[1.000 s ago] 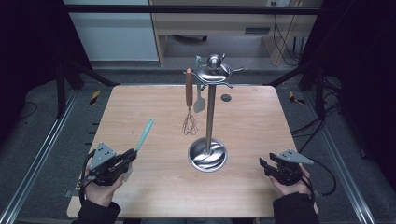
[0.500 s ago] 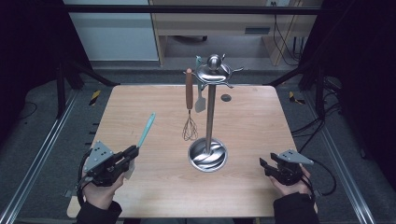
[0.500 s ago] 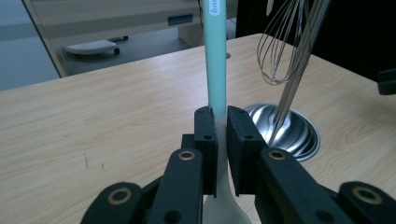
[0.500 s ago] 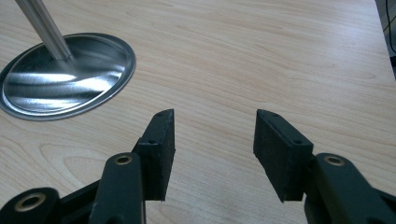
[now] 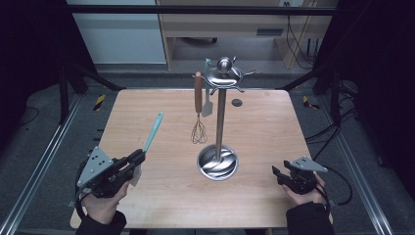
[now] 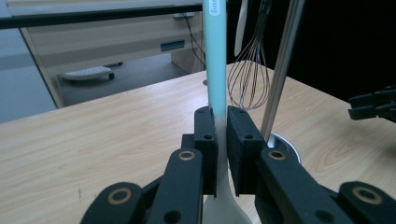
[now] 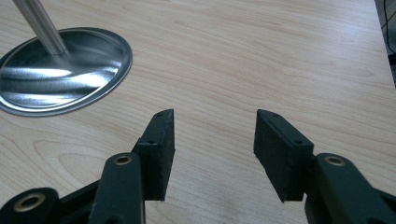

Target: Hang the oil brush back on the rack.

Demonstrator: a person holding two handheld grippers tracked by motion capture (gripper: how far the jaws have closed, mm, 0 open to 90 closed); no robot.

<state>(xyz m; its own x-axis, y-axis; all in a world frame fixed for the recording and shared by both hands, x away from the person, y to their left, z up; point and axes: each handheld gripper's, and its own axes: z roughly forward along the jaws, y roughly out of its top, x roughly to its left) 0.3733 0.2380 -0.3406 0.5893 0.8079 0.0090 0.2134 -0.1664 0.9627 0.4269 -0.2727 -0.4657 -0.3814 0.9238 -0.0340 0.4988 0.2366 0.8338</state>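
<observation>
My left gripper is at the table's near left, shut on a spatula where its teal handle meets its white blade. The handle points away and up toward the utensil stand. In the left gripper view the jaws of the left gripper clamp the teal handle, with the white blade below them. A brown-handled whisk and a small grey spatula hang from the stand's top rack. My right gripper rests open near the front right, its jaws holding nothing.
The stand's round steel base sits at mid table, just left of the right gripper, and also shows in the right gripper view. A small dark disc lies at the back of the wooden table. A desk stands beyond.
The left gripper has tilted the spatula so its handle tip rises and points farther away. The right gripper has stayed put.
</observation>
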